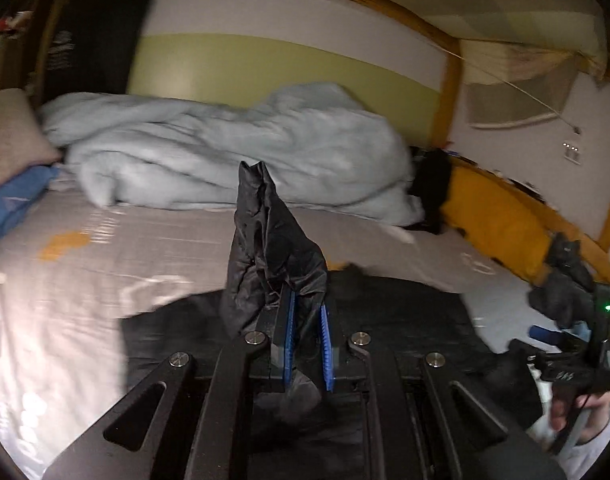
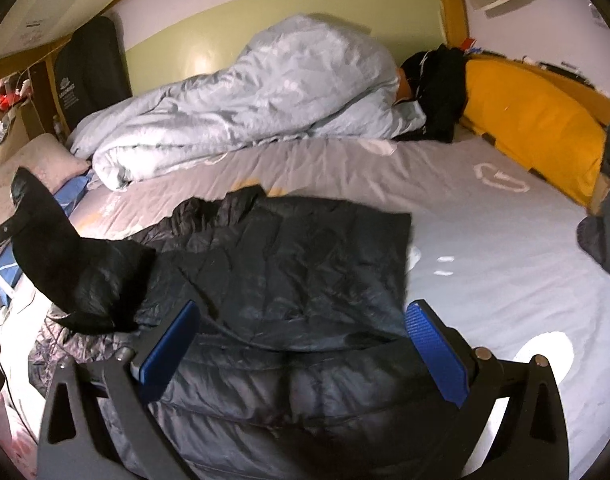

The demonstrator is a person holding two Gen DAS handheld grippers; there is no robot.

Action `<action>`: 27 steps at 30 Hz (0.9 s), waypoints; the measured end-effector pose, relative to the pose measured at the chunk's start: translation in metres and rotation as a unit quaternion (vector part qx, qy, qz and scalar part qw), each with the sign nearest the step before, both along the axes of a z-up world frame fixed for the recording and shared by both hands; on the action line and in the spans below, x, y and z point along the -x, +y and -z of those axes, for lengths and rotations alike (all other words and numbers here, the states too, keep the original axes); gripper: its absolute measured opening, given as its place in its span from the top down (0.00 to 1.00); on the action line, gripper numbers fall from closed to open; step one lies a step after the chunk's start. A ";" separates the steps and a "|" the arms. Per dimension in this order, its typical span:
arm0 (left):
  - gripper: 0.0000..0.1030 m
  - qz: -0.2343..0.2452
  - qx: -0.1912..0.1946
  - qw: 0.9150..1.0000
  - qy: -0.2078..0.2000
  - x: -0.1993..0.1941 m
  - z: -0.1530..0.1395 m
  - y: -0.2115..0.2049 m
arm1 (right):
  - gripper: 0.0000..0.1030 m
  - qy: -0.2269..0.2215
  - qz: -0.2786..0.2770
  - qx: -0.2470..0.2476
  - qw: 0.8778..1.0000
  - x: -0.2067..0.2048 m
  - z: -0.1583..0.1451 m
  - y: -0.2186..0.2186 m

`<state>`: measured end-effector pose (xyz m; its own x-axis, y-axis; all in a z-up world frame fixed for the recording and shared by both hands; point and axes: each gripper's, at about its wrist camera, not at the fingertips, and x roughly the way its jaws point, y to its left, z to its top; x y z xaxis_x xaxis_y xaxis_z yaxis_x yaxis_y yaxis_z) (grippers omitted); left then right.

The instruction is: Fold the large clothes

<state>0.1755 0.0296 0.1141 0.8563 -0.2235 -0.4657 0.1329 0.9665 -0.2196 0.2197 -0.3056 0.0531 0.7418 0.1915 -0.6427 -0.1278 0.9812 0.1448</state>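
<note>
quilted black nylon, shiny and creased, makes up the puffer jacket spread flat over the near half of the bed, its hem toward the near edge and its collar toward the middle. one sleeve stands lifted in a crumpled cone, clamped between the ribbed blue pads of the left gripper, whose jaws sit close together on the fabric; in the right wrist view that raised sleeve shows as a dark peak over the bed's left edge. the right gripper hangs over the jacket's lower part, tilted downward, its flat blue fingers spread wide apart with only the jacket surface below them, nothing pinched. the grey sheet is smooth with pale printed shapes. a fluffy pale-blue duvet lies bunched along the far edge by the green-and-white wall, a mustard-yellow cushion leans along the right edge, and a beige pillow sits at the far left corner.
</note>
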 end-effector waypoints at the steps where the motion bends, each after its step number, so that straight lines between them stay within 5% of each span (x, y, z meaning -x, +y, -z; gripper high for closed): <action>1: 0.90 0.006 -0.001 1.000 0.004 -0.006 0.001 -0.015 | 0.00 -0.003 0.003 0.002 1.000 0.001 -0.002 -0.002; 7: 0.90 0.055 0.008 0.998 0.035 -0.037 0.016 -0.091 | 0.00 0.003 0.015 -0.037 0.999 0.000 -0.005 -0.025; 15: 0.89 0.106 -0.006 0.991 0.082 -0.066 0.049 -0.171 | 0.00 -0.017 0.071 -0.024 0.997 -0.007 -0.015 -0.059; 20: 0.59 0.141 0.004 0.986 0.085 -0.055 0.059 -0.188 | 0.00 -0.010 0.085 -0.028 0.996 -0.014 -0.013 -0.074; 27: 0.45 0.111 0.004 0.990 0.081 -0.033 0.051 -0.153 | 0.00 0.006 0.089 -0.064 0.994 -0.019 -0.005 -0.085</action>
